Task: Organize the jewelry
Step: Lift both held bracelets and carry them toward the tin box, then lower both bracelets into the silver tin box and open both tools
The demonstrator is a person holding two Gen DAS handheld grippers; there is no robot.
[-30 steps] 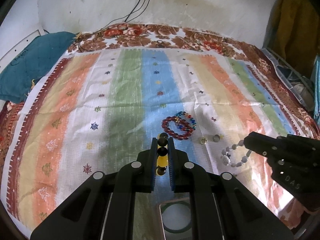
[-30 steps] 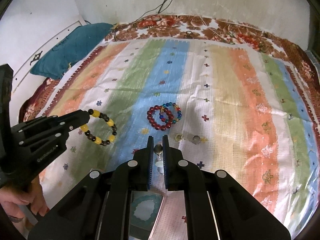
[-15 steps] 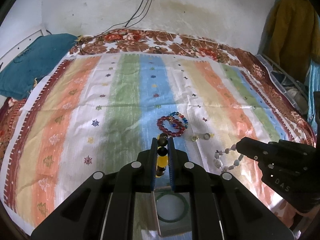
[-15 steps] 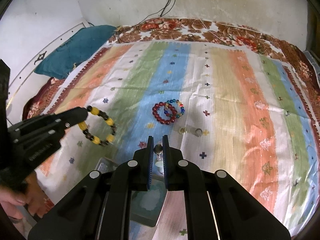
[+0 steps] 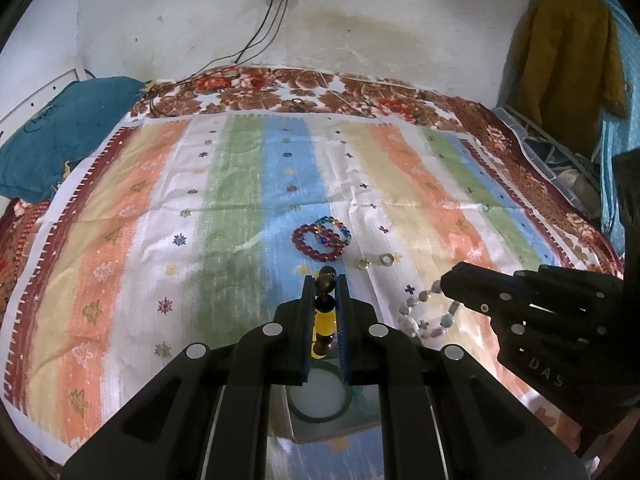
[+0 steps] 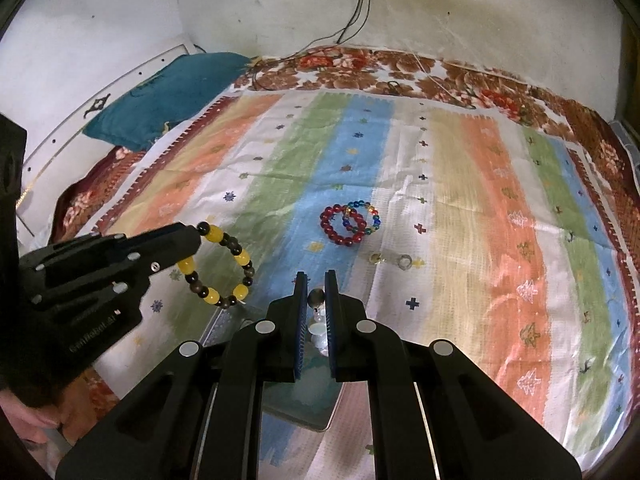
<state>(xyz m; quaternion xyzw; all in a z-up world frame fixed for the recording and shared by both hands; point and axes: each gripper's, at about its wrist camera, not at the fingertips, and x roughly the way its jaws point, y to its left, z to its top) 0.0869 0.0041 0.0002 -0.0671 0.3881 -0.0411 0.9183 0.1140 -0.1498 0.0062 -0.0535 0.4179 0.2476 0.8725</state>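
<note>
Gripping a yellow-and-dark bead bracelet [image 5: 324, 312], the left gripper [image 5: 325, 280] hangs above the striped bedspread [image 5: 224, 208]; the right gripper [image 6: 316, 278] clamps a pale bead bracelet [image 5: 424, 312]. Farther off lie a red bracelet [image 6: 343, 226] and a multicoloured bracelet [image 6: 366, 216], overlapping.

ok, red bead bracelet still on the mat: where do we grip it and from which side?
Judgement call: take the red bead bracelet on its near-left arc, coming straight down, one finger inside the ring and one outside. It lies flat on the striped mat, and its far-right side overlaps the multicolor bracelet, so gripping there risks lifting both. Both grippers are currently full.
</note>
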